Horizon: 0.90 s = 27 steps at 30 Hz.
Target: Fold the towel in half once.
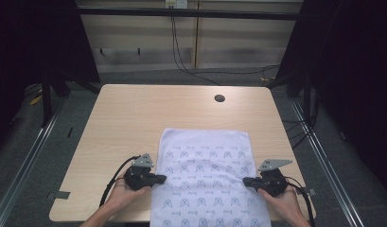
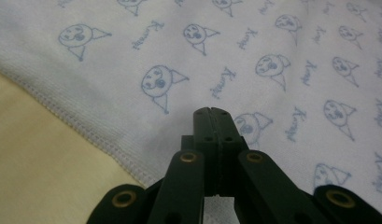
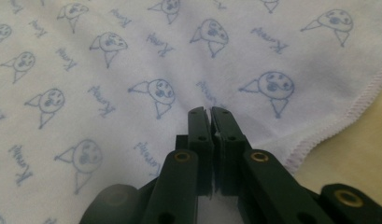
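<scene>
White cloth with little blue faces on it lies flat on the wooden table [image 1: 129, 118]. This towel [image 1: 207, 175] sits on the near half of the table, and its near end hangs over the edge by the person.

The left claw [image 1: 160, 178] is at the left side of the towel. The right claw [image 1: 247, 180] is at the right side. Both point in toward the middle.

In the left gripper view, the jaws are pressed tight together over the towel [image 2: 272, 56], near its stitched edge. A bit of white shows low between them, so I think they pinch the cloth. In the right gripper view, the jaws are almost shut too, with a thin gap at the tips, and they look to be pinching the towel [image 3: 132, 56] near its edge.

What could go wrong? Each claw may have only a tiny bit of cloth. If the hands lift fast, the towel could slip out and drop. If one hand pulls harder, the towel could go crooked and fold badly. The end hanging off the table could also drag the whole towel down
</scene>
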Each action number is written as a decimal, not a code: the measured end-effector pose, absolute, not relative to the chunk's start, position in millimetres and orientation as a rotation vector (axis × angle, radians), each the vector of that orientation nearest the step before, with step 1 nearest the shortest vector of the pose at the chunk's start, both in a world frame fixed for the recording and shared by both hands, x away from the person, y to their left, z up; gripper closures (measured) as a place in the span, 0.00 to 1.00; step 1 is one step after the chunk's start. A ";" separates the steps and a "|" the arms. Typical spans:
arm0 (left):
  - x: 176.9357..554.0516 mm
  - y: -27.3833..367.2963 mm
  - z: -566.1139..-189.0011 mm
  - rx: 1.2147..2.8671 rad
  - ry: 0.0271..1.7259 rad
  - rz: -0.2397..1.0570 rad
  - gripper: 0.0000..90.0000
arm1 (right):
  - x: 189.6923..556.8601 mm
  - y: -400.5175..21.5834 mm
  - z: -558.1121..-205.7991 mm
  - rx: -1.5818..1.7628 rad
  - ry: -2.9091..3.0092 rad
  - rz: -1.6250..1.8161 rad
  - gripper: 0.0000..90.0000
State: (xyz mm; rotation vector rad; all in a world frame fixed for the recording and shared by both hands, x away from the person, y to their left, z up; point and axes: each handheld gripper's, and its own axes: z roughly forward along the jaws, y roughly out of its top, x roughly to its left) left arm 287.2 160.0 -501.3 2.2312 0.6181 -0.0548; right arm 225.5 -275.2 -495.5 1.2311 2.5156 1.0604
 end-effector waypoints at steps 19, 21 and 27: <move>282.9 186.7 -477.2 2.129 0.636 -0.061 0.84 | 242.5 -284.3 -474.6 1.217 2.379 1.248 0.79; 301.4 187.8 -472.0 2.084 0.675 -0.032 0.84 | 264.0 -286.9 -472.8 1.232 2.352 1.231 0.79; 362.4 186.5 -476.9 2.010 0.847 0.073 0.84 | 321.3 -289.4 -480.5 1.272 2.309 1.160 0.76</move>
